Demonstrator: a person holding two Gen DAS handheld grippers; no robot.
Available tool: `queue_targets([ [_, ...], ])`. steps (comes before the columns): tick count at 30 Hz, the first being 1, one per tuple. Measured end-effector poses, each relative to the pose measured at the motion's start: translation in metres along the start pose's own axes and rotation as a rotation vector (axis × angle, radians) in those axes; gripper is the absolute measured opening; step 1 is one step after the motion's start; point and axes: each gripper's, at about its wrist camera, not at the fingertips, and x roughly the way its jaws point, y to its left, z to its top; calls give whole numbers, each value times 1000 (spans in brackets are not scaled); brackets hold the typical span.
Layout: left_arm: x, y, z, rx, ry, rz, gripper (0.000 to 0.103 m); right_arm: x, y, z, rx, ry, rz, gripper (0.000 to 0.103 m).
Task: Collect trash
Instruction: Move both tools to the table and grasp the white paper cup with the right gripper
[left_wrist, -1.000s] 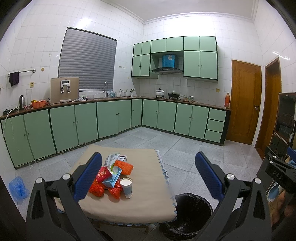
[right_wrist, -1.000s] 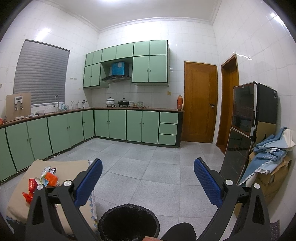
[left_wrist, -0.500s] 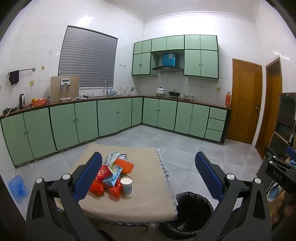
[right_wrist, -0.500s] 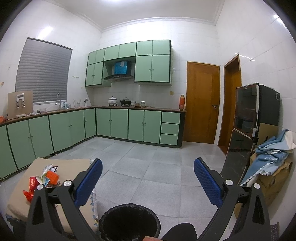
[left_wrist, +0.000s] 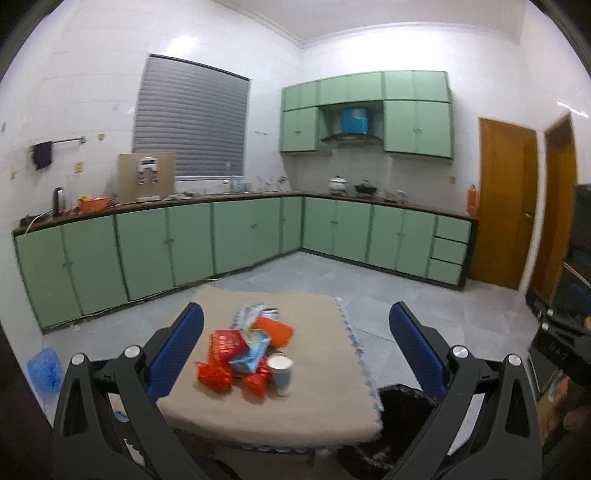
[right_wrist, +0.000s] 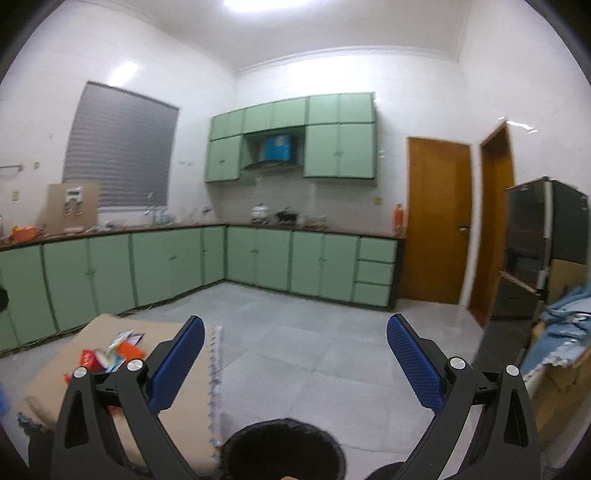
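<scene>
Since a second ago both cameras have tilted down a little and crept toward the worktop (left_wrist: 317, 410), so the litter pile looks larger. I judge this the approach; nothing is collected yet. The left gripper (left_wrist: 295, 339) has its jaws spread wide and empty, framing the heap; the right gripper (right_wrist: 295, 343) is likewise wide and empty, over bare floor. At the worktop's centre lie crinkly red wrappers (left_wrist: 216, 374), a flat red packet (left_wrist: 227, 341), a glossy blue-white pouch (left_wrist: 251, 350), a ribbed orange packet (left_wrist: 275, 330), and at the pile's 4 o'clock an upright paper cup (left_wrist: 280, 373). The black-lined trash bin (left_wrist: 402, 402) stands at the worktop's 4 o'clock. The beige cloth looks soft, with a scalloped edge.
</scene>
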Motion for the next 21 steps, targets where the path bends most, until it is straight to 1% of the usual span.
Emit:
queue_targets([
  [2, 1, 13, -3, -12, -19, 21, 97, 8, 14, -5, -7, 6, 86, 97],
  [3, 5, 24, -6, -20, -15, 48, 97, 12, 21, -8, -16, 8, 123, 97],
  [5, 10, 37, -10, -32, -5, 78, 97, 26, 44, -15, -45, 36, 216, 97],
  [7, 22, 53, -14, -48, 34, 78, 97, 43, 66, -25, -64, 80, 306, 97],
  [8, 27, 60, -15, -53, 52, 95, 97, 49, 76, -29, -69, 92, 337, 97],
  [10, 36, 75, -22, -55, 35, 120, 97, 67, 101, -42, -93, 134, 412, 97],
  [12, 45, 81, -28, -18, 36, 155, 97, 80, 119, -53, -111, 162, 462, 97],
  [14, 58, 87, -34, -2, 66, 159, 97, 96, 143, -66, -140, 190, 504, 97],
  [16, 68, 95, -40, -11, 73, 169, 97, 109, 161, -78, -159, 211, 541, 95],
  [18, 77, 104, -43, -31, 64, 176, 97, 124, 180, -91, -169, 232, 557, 93],
  [21, 90, 109, -49, -30, 50, 173, 97, 151, 207, -116, -151, 268, 599, 92],
])
